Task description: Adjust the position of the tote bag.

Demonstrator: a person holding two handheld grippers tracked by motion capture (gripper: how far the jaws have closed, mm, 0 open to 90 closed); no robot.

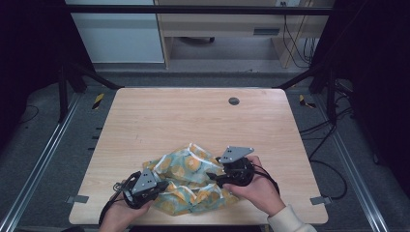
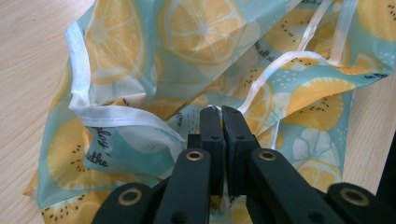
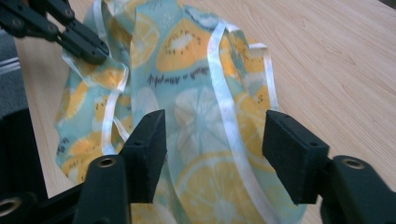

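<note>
A crumpled thin bag (image 1: 191, 181) of teal fabric, printed with lemon and orange slices and edged in white tape, lies at the near middle of the wooden table (image 1: 193, 121). My left gripper (image 1: 162, 185) is at the bag's left side. In the left gripper view its jaws (image 2: 221, 112) are pressed together on a fold of the bag (image 2: 196, 32) beside a white strap. My right gripper (image 1: 212, 178) is at the bag's right side. Its jaws (image 3: 212, 135) stand apart over the bag (image 3: 196, 70) without pressing it. The left gripper (image 3: 93, 51) shows at the top left of that view.
A round dark grommet (image 1: 234, 101) sits near the table's far edge. The bag lies close to the near edge. Black frame bars (image 1: 65, 92) stand at both sides, and cables (image 1: 324, 140) run over the floor to the right.
</note>
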